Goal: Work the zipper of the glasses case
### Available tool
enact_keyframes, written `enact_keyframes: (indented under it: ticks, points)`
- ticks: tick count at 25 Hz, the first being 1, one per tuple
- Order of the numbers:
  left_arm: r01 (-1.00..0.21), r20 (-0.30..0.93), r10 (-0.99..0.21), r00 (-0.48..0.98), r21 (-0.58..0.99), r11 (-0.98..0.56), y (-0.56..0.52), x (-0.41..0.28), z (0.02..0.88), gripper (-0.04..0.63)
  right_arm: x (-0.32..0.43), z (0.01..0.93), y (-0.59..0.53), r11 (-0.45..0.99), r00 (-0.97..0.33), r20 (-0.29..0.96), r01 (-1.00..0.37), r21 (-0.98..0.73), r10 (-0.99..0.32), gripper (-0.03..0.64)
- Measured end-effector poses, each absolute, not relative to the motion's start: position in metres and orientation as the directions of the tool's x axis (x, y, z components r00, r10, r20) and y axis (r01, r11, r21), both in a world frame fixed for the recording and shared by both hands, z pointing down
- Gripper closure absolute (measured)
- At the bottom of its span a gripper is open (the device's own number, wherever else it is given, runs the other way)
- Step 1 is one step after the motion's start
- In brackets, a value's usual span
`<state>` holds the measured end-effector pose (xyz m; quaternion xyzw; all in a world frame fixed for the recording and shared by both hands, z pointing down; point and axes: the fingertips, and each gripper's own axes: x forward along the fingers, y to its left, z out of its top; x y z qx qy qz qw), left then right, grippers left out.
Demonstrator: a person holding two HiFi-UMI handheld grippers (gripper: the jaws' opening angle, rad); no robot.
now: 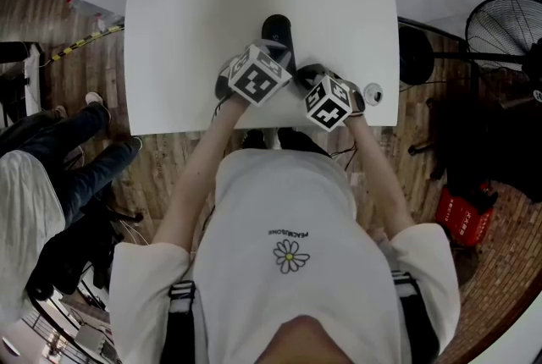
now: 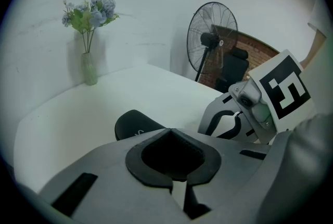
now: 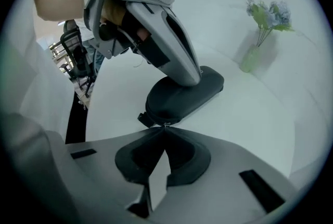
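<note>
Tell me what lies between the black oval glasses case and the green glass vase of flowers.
Nothing: the right gripper view shows only bare white table between the black oval glasses case and the green glass vase.

The right tongs (image 3: 165, 129) are closed, their tips pinching the small zipper pull (image 3: 166, 125) of the black glasses case (image 3: 182, 99) on the white tabletop (image 3: 250, 119). The left tongs (image 3: 190, 79) press on the case's top.
</note>
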<state>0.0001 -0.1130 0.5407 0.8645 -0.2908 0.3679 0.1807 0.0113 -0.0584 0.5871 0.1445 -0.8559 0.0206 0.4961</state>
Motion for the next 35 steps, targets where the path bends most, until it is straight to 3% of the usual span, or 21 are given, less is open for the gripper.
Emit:
enact_keyframes:
  ticks: [5,10,17,26,32,35]
  points:
    - [-0.627,0.743,-0.373,0.556,0.08,-0.775,-0.113,-0.001,0.541,0.58,-0.003,0.589,-0.039,0.97,-0.425,0.878,-0.195,0.147,-0.219,0.609]
    - [-0.618,0.742,-0.367,0.561,0.081,-0.782,-0.114,0.001,0.537,0.58,0.009,0.585,-0.051,0.94,-0.437,0.86,-0.316,0.127,-0.263,0.611]
    - [-0.589,0.762,-0.35,0.545,0.051,-0.806,-0.111,0.017,0.539,0.58,0.053,0.589,-0.094,0.838,-0.338,0.847,-0.507,0.203,-0.41,0.611]
    - [-0.572,0.761,-0.377,0.527,-0.009,-0.82,-0.121,0.023,0.54,0.58,0.037,0.579,-0.064,0.863,-0.367,0.85,-0.471,0.18,-0.377,0.611]
    - [-0.569,0.76,-0.367,0.537,0.005,-0.822,-0.125,0.022,0.539,0.58,0.012,0.576,-0.055,0.828,-0.427,0.83,-0.557,0.07,-0.358,0.611]
    - [-0.576,0.764,-0.35,0.541,0.033,-0.817,-0.121,0.02,0.54,0.58,0.019,0.58,-0.056,0.837,-0.397,0.842,-0.535,0.111,-0.365,0.611]
